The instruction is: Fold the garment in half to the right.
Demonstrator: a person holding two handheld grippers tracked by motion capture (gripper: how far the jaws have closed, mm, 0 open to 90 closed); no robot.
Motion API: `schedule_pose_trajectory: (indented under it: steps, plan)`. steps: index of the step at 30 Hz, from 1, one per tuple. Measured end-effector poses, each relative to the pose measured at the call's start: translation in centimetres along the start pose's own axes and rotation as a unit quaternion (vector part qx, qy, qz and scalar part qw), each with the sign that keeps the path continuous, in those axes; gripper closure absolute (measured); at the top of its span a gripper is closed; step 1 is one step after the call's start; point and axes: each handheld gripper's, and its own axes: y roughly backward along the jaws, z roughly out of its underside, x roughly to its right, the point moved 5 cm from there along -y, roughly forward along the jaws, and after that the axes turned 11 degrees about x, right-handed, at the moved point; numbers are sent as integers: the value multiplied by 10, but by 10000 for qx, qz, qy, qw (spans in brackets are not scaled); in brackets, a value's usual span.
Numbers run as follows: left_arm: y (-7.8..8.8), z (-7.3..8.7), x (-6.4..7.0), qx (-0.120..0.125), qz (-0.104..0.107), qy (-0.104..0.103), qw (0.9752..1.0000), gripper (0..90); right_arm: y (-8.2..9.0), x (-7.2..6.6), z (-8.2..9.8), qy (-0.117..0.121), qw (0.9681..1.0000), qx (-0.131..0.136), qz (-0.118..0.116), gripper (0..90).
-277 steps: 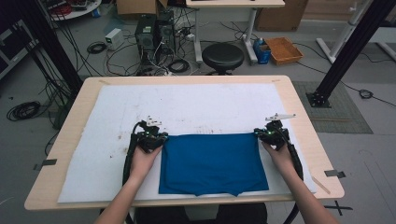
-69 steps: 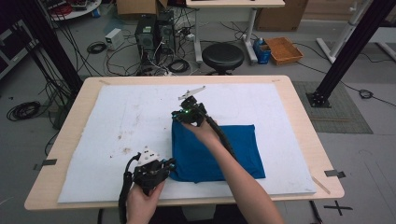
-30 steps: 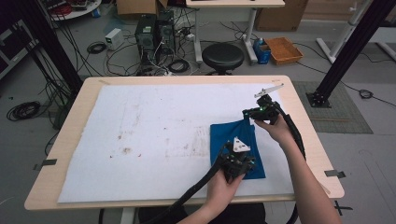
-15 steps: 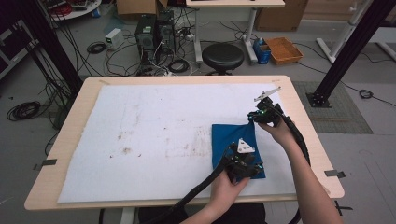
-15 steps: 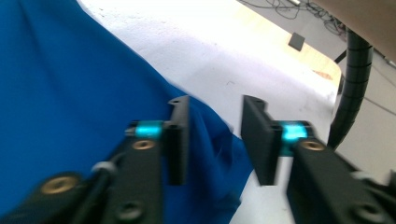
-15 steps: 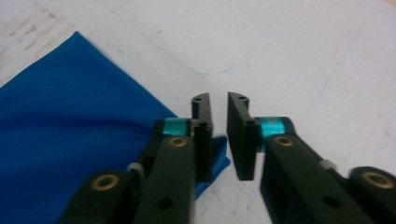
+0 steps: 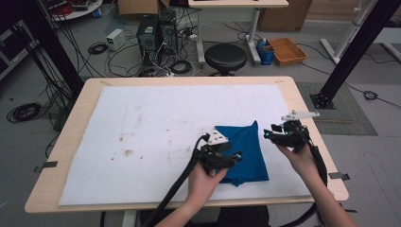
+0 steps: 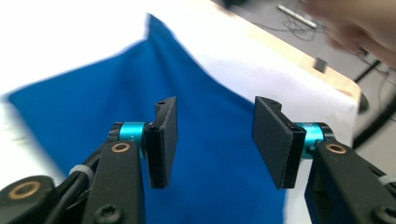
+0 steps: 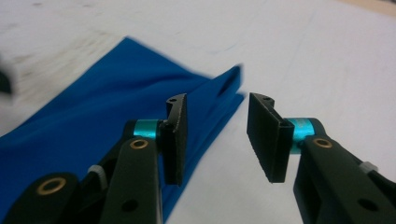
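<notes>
1. Two grippers were noted: left gripper point(image 7: 226, 157) over the folded blue cloth point(image 7: 246, 149), jaws parted and empty; right gripper point(image 7: 279, 136) just beside its right edge, jaws likewise parted, nothing held
2. Cloth was found on the white mat point(image 7: 142, 142), right of centre, near the front edge
3. Cloth was judged light, soft and limp; a pinch through all layers at the far raised corner point(image 9: 236, 74) is advised

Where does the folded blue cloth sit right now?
In the high view the blue cloth lies on the white mat, right of centre near the front edge, between the left tool and right tool.
</notes>
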Motion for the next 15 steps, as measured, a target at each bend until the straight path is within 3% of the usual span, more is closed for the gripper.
schedule_pose_trajectory:
  steps: [1, 3, 4, 7, 10, 15]
  plan:
    - [6, -1, -6, -7, -66, -65, 10000, 500, 13, -13, 16, -174, 9997, 39, -190, 574]
    - [17, -2, -19, 8, -246, -145, 9996, 500, 18, -20, 24, -207, 9995, 34, -247, 577]
    - [24, -3, -25, 52, -312, -121, 9994, 499, 27, -32, 40, -395, 9980, 54, -482, 597]
    - [44, -5, -41, 174, -522, -95, 9984, 492, 33, -42, 52, -594, 9962, 107, -629, 605]
    - [66, -7, -55, 338, -734, -183, 9966, 492, 40, -50, 62, -609, 9966, 145, -544, 605]
    - [94, -7, -78, 533, -1060, -119, 9929, 486, 39, -56, 72, -694, 9957, -23, -615, 608]
